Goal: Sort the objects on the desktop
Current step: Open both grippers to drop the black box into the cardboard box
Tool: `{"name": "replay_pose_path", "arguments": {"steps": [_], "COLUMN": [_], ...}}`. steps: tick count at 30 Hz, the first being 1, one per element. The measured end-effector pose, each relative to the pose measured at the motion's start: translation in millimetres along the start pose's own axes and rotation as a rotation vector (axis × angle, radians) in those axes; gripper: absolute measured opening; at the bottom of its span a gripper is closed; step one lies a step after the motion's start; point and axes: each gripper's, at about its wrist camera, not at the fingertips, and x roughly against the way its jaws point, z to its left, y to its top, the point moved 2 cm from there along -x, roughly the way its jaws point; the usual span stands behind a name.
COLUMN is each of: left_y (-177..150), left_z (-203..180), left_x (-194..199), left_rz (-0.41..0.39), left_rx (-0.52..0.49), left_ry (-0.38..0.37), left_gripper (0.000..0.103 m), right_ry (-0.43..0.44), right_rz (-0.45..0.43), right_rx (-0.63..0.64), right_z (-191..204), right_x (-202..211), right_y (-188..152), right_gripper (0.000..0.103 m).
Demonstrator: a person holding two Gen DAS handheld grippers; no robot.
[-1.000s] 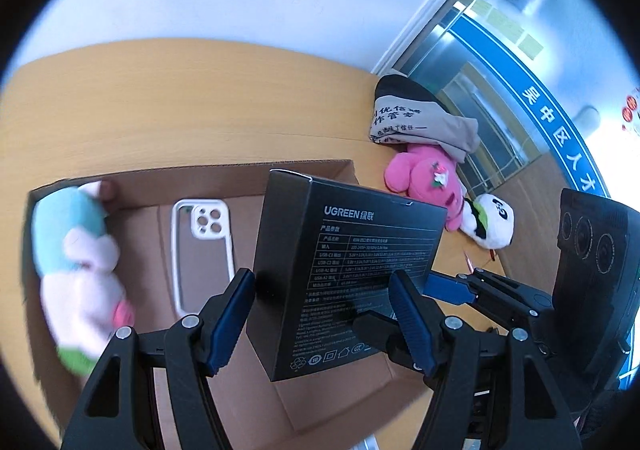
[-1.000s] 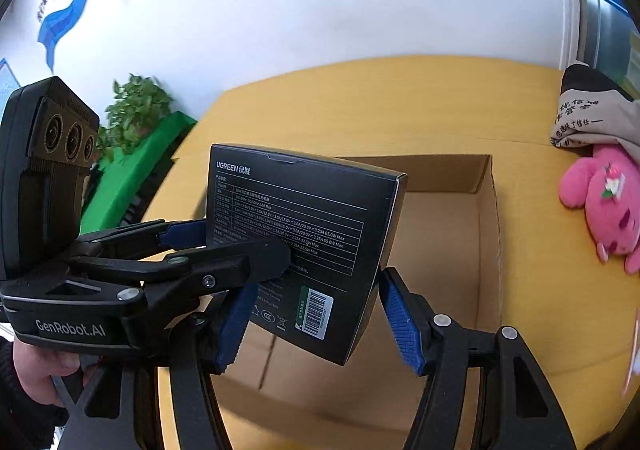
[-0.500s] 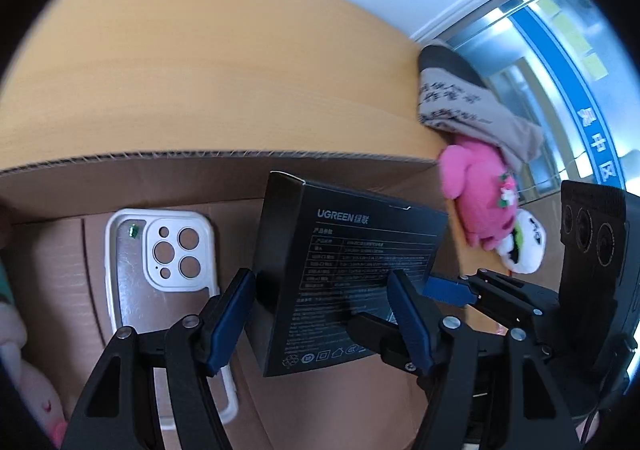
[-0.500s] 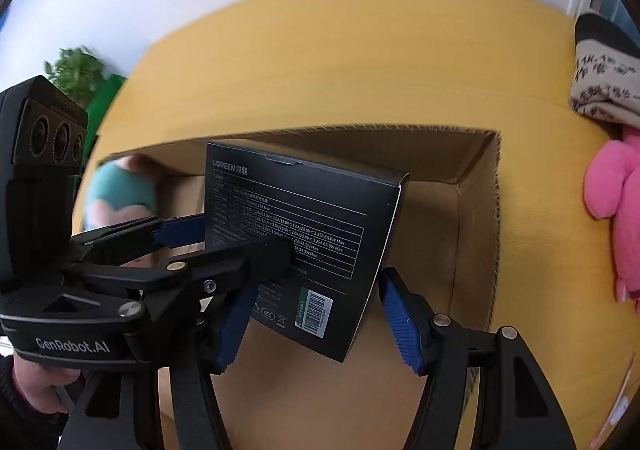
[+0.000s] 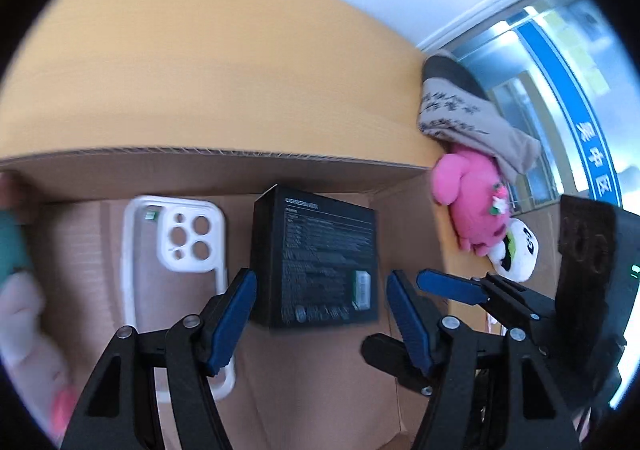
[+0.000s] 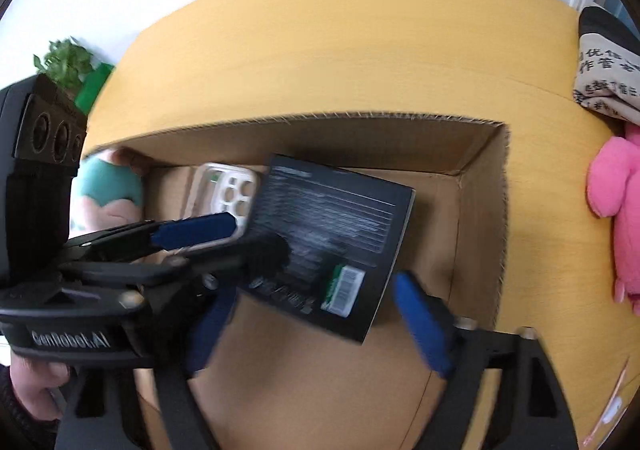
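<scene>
Now my black box (image 5: 320, 262) sits inside the cardboard carton (image 5: 224, 169), its left edge at the left claw (image 5: 320, 314)'s left pad. I cannot tell whether that claw grips it. My right claw (image 6: 320, 314) has just been opening; its pads stand clear of the box between them. At nine o'clock of the box lies a white phone case (image 5: 160, 250). At three o'clock, on the tabletop (image 5: 200, 69), rests a pink plush (image 5: 472, 205).

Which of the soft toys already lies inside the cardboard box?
The teal-and-pale plush toy, in the cardboard box's left corner. The pink toy and panda toy lie outside.
</scene>
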Motion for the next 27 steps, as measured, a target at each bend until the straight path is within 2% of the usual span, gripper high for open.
{"name": "replay_pose_path", "arguments": {"steps": [2,5,8,11,14,16,19,23,26,27], "left_y": [-21.4,-69.2,-124.5,-178.9,-217.9,-230.6,-235.6,-224.6,-216.8,-215.3], "left_z": [-6.2,-10.3,4.2,26.7,39.6,47.2,46.7,10.3,-20.9,-31.8], "left_x": [31.9,67.9,88.1,93.2,89.6,87.6,90.6,130.6,160.7,169.2], "left_rz": [-0.023,-0.010,0.035,0.094,0.131,0.138,0.139,0.016,-0.079,-0.104], "left_rx": [-0.011,-0.044,-0.013,0.085,0.111,0.117,0.102,-0.002,-0.083,-0.108], "left_ry": [-0.004,0.030,0.112,0.161,0.226,0.238,0.308,0.355,0.381,0.394], "left_gripper": [0.070,0.070,0.070,0.070,0.070,0.070,0.070,0.070,0.071,0.074], "right_ry": [0.057,0.125,0.119,0.113,0.079,0.043,0.028,-0.011,-0.037,-0.042], "right_rz": [-0.002,0.053,0.110,0.156,0.173,0.162,0.141,0.031,-0.079,-0.112], "right_rx": [0.001,0.073,0.108,0.022,-0.006,0.039,0.068,0.077,0.109,0.115], "right_z": [5.6,22.9,28.8,18.9,18.4,26.7,32.0,43.1,57.5,62.5], "right_x": [17.5,31.0,33.5,32.3,29.3,26.5,30.2,62.8,101.7,113.8], "right_y": [-18.3,-70.4,-125.6,-174.1,-210.7,-225.4,-232.9,-227.8,-219.7,-218.8], "right_gripper": [0.096,0.096,0.096,0.096,0.096,0.095,0.093,0.092,0.096,0.098]}}
